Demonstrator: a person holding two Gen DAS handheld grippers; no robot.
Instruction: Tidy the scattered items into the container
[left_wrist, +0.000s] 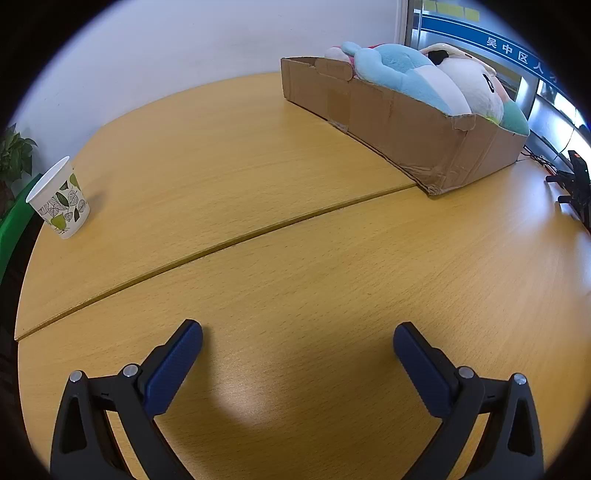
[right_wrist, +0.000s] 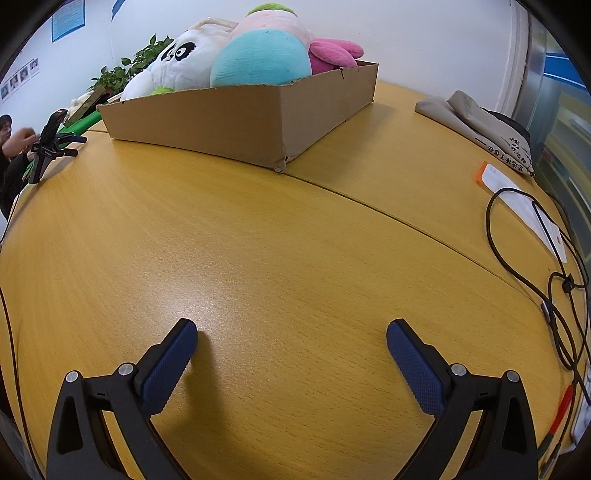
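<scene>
A shallow cardboard box stands on the far part of the wooden table, heaped with plush toys: a blue one, a white panda-faced one, a turquoise one and a pink one. My left gripper hangs wide open over bare table, well short of the box, with nothing between its blue pads. My right gripper is likewise open and empty above the table, the box's near corner ahead of it.
A leaf-printed paper cup stands near the table's left edge. A folded grey bag, an orange-edged paper and black cables lie at the right. A small black tripod and a person's hand are at far left.
</scene>
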